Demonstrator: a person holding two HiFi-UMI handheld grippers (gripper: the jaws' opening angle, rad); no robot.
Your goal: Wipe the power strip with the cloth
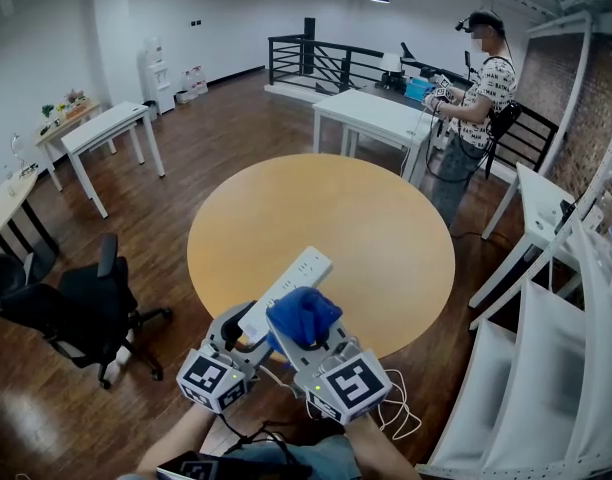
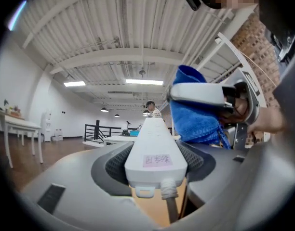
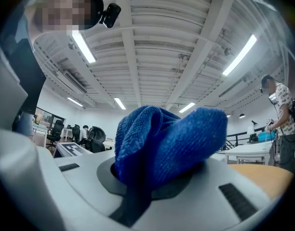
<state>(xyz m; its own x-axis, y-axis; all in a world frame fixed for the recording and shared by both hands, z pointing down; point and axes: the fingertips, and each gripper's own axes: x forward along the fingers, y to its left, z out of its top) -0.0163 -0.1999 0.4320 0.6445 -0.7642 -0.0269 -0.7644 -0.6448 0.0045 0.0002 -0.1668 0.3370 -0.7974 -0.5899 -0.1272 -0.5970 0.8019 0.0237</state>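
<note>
A white power strip (image 1: 291, 280) juts out over the near edge of the round wooden table (image 1: 326, 218), its cord end held in my left gripper (image 1: 248, 330). In the left gripper view the power strip (image 2: 154, 148) sits between the dark pads of the left gripper (image 2: 154, 165), which press on both its sides. My right gripper (image 1: 301, 333) is shut on a bunched blue cloth (image 1: 304, 313), which rests against the strip's right side. The cloth (image 3: 162, 143) bulges out of the right gripper (image 3: 154, 177). The blue cloth (image 2: 191, 109) hangs just right of the strip.
A white cable (image 1: 401, 413) coils below the table's near edge. A black office chair (image 1: 76, 308) stands at the left and white shelving (image 1: 546, 348) at the right. A person (image 1: 476, 98) works at a white table (image 1: 371, 118) beyond.
</note>
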